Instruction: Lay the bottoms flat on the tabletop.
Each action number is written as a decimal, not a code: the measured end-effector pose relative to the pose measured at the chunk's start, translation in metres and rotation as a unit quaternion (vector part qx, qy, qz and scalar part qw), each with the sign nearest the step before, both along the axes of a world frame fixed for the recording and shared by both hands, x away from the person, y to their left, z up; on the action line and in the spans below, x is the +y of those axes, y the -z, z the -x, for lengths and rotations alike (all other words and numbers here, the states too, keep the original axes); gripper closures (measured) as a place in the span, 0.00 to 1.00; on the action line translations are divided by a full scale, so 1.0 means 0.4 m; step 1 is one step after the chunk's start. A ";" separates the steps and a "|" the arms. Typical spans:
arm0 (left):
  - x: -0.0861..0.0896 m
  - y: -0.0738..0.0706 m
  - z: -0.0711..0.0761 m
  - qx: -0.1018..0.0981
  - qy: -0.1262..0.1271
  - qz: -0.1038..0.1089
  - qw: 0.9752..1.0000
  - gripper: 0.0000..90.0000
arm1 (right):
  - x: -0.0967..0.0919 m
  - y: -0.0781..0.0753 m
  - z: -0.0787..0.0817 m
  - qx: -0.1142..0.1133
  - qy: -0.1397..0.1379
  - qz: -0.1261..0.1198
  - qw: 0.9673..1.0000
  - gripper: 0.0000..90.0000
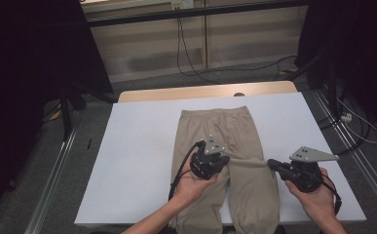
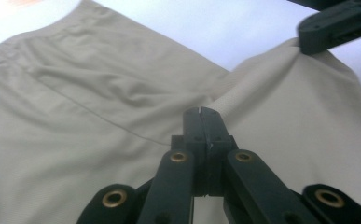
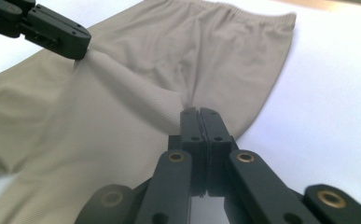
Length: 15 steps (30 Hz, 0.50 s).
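Both pairs of my jaws are pressed together on cloth, each pinching a fold of the beige trousers (image 1: 225, 146) that lie flat on the white table (image 1: 137, 161). My left gripper (image 1: 223, 160) has the fabric near the crotch, about where the two legs part; in the left gripper view its tips (image 2: 200, 116) meet with a ridge of cloth running out from them. My right gripper (image 1: 272, 164) has the outer edge of the right-hand leg, and in the right gripper view its tips (image 3: 197, 116) are closed on that edge, with the fabric drawn up into a tent between my two hands. The stretched ridge between the grips runs across the leg, from one gripper to the other, and each gripper shows as a dark block at the far end of it in the other's view.

The trousers lie lengthwise away from me: waistband (image 1: 215, 111) at the far end, legs coming toward my side and running over the near edge of the table. So the long axis runs front to back, while my two grips sit side by side across it on the right-hand leg. My left hand is nearer the middle seam, my right nearer the table's open side. I judge the next move to be a fold, carrying this leg across or along that axis, and both grips must travel together to keep the ridge taut.

No boxes, trays or baskets are on the table.
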<state>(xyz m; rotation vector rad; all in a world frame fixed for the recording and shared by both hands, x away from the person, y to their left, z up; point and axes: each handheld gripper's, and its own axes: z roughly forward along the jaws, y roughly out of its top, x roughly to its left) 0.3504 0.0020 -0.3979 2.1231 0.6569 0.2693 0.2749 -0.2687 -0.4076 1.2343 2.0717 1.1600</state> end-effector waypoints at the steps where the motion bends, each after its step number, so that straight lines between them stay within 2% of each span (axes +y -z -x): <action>1: 0.002 0.002 -0.011 -0.001 -0.005 -0.003 1.000 1.00 | 0.005 0.000 -0.008 -0.004 0.002 0.011 1.000 0.99; 3: 0.004 0.015 -0.028 0.002 -0.016 -0.015 1.000 1.00 | 0.011 0.007 -0.026 -0.006 0.012 0.027 1.000 0.99; 4: 0.005 0.024 -0.032 0.007 -0.017 -0.024 1.000 1.00 | 0.011 0.014 -0.034 0.001 0.011 0.025 1.000 0.96; 6: 0.009 0.041 -0.034 0.017 -0.019 -0.026 0.999 1.00 | 0.006 0.029 -0.040 0.016 0.005 0.021 1.000 0.92; 9: 0.016 0.060 -0.029 0.022 -0.020 -0.037 0.999 1.00 | -0.012 0.047 -0.027 0.036 0.001 0.025 0.999 0.87; 12: 0.022 0.071 -0.028 0.030 -0.022 -0.041 0.998 1.00 | -0.027 0.062 -0.003 0.054 0.010 0.033 0.998 0.82; 13: 0.023 0.071 -0.026 0.032 -0.024 -0.038 0.998 0.97 | -0.030 0.066 0.005 0.058 0.010 0.032 0.998 0.79; 15: 0.027 0.065 -0.015 0.015 -0.026 -0.037 0.999 0.85 | -0.026 0.067 0.019 0.062 0.006 0.034 0.997 0.79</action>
